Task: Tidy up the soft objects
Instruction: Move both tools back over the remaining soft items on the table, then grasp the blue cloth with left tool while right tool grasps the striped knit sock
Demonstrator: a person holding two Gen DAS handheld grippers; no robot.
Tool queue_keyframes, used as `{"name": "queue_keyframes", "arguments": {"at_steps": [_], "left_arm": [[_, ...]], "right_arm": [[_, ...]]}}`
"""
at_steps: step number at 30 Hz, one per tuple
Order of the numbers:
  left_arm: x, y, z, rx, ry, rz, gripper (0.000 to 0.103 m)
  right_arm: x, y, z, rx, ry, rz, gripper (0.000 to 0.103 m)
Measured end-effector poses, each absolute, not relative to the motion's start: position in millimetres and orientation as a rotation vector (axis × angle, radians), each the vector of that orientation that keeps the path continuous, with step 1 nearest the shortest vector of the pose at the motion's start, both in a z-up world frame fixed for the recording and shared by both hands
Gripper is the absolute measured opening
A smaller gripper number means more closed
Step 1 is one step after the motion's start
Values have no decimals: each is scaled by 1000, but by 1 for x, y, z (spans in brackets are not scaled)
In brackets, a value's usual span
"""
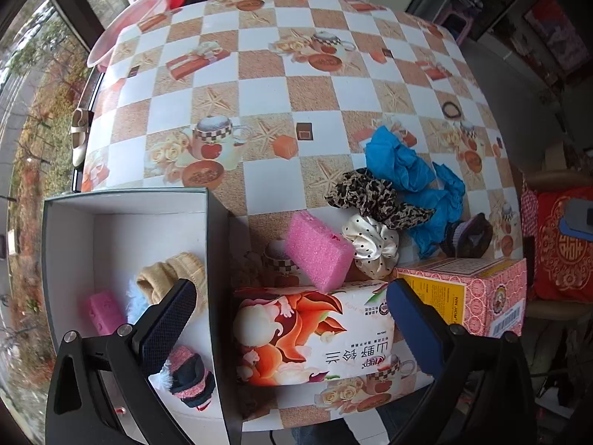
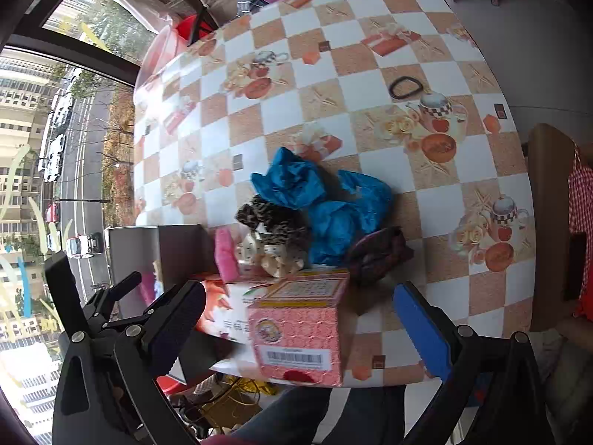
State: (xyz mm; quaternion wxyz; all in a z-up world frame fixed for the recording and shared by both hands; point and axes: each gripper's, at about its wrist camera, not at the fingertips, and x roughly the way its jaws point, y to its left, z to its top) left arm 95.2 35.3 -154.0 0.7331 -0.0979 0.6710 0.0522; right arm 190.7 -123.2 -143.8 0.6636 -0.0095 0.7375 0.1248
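A dark box with a white inside (image 1: 66, 230) stands at the left and holds a beige sock (image 1: 174, 274), a small pink sponge (image 1: 105, 311) and a pink-and-black sock (image 1: 192, 374). A pink sponge (image 1: 318, 252) leans on a flowered tissue pack (image 1: 315, 337). Behind it lie a polka-dot scrunchie (image 1: 374, 244), a leopard scrunchie (image 1: 374, 193), blue gloves (image 1: 407, 167) and a dark purple cloth (image 1: 470, 237). My left gripper (image 1: 292, 319) is open and empty above the tissue pack. My right gripper (image 2: 300, 319) is open and empty above the pink carton (image 2: 300, 330); the pile shows there too, with the blue gloves (image 2: 326, 200).
A pink carton (image 1: 470, 293) stands right of the tissue pack. A black hair tie (image 1: 451, 109) lies far right on the checkered tablecloth (image 1: 267, 85). A pink plastic bowl (image 1: 126, 26) sits at the far left corner. A chair with a red cushion (image 1: 563, 244) stands right.
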Motion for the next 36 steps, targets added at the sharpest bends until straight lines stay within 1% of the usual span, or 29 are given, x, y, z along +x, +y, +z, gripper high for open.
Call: {"name": "queue_keyframes", "arguments": {"at_steps": [3, 6, 11, 17, 25, 31, 33, 36], "left_arm": [[106, 24, -169, -172, 1523, 109, 102], [122, 18, -169, -186, 1515, 88, 102], [172, -2, -172, -192, 1512, 6, 102], [224, -26, -219, -169, 1626, -50, 102], [254, -49, -273, -67, 1730, -32, 102], [269, -43, -280, 79, 1653, 129, 103], [275, -30, -275, 57, 1628, 178, 103], [278, -10, -262, -53, 1602, 183, 102]], "right_arm": [[204, -143, -171, -42, 1715, 252, 102], [214, -155, -198, -80, 1754, 236, 102], [225, -161, -239, -122, 1800, 242, 102], [230, -155, -274, -228, 1803, 293, 102], [245, -160, -312, -261, 1792, 285, 102], [265, -191, -317, -318, 1735, 160, 102], [278, -213, -309, -308, 1695, 85, 102], [290, -247, -292, -176, 1672, 29, 102]]}}
